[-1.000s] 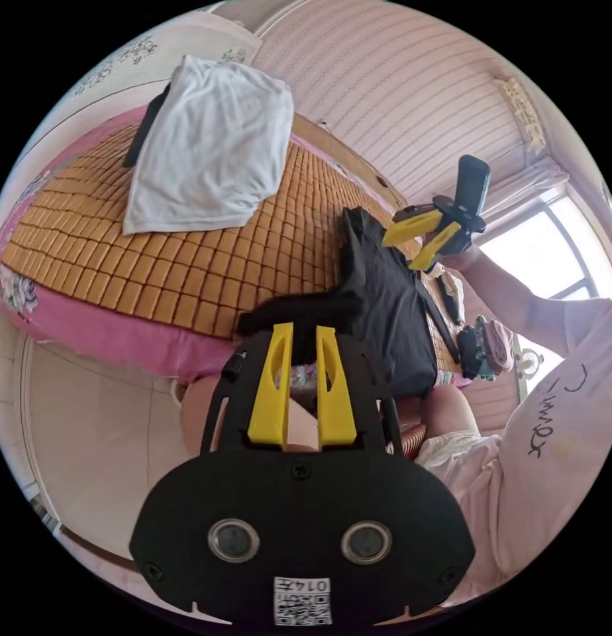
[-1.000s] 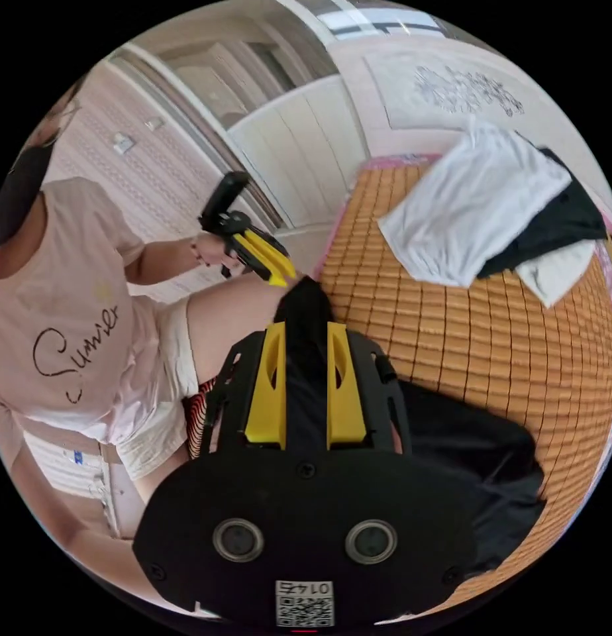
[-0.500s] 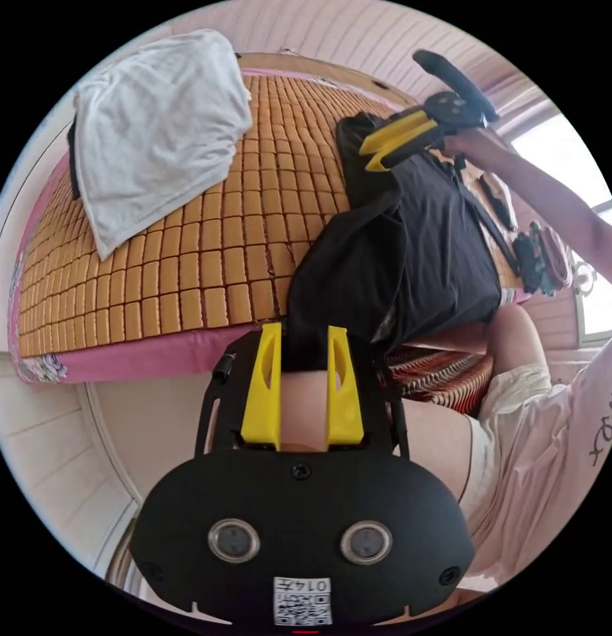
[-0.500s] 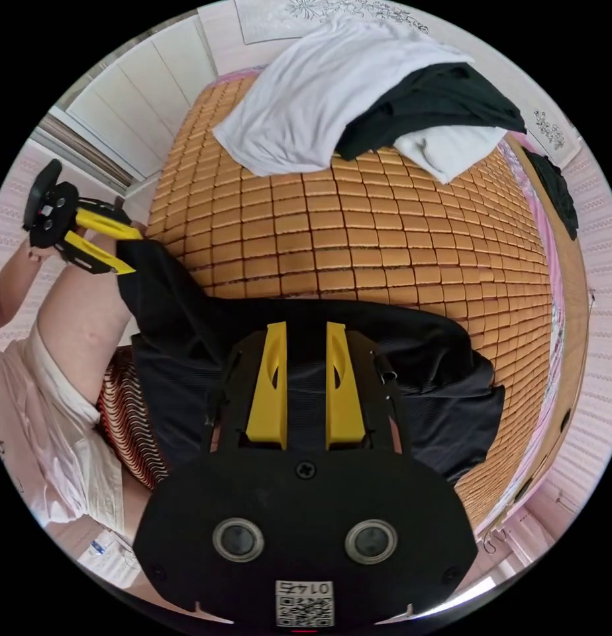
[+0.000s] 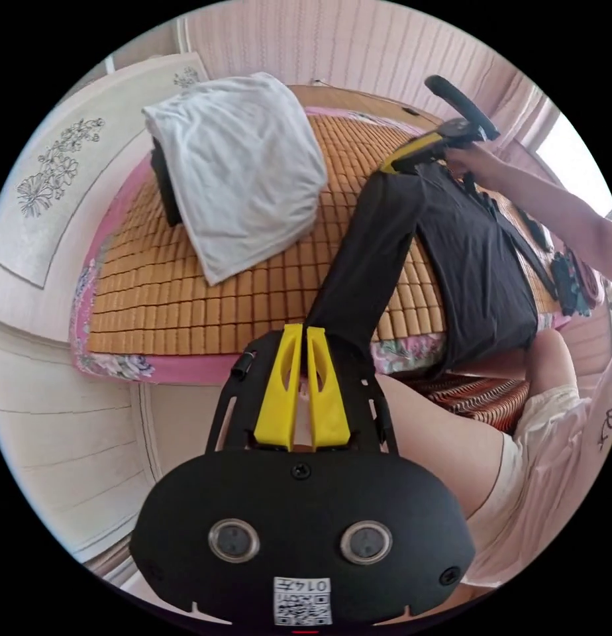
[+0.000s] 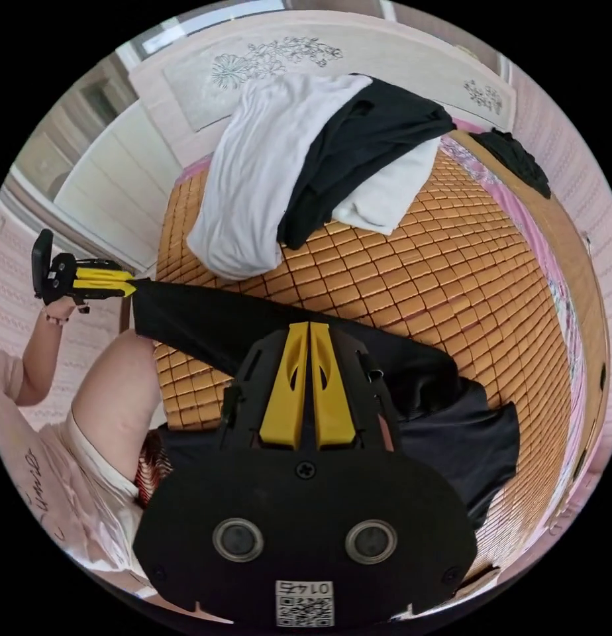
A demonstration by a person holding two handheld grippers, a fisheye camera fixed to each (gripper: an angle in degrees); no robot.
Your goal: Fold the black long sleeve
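Note:
The black long sleeve [image 5: 481,258] lies on a bamboo bed mat [image 5: 187,305], its body hanging over the near edge. One sleeve [image 5: 369,258] is pulled out straight between the two grippers. My left gripper [image 5: 305,329] is shut on the sleeve's cuff end, off the mat's edge. My right gripper [image 5: 389,165] grips the shoulder end over the mat. In the right gripper view my right gripper [image 6: 309,326] is shut on the black cloth, and the sleeve [image 6: 206,321] runs left to my left gripper [image 6: 129,286].
A pile of white clothes [image 5: 246,172] with a black garment [image 6: 359,146] sits at the mat's far side. Another dark item [image 6: 514,156] lies on the bed's wooden edge. The person's leg [image 5: 438,424] is against the bed. Small dark objects [image 5: 571,281] lie beyond the shirt.
Both pairs of jaws have narrowed onto the cloth. The bunched sleeve is now drawn out straight between the grippers, the left one pulled off the bed's edge.

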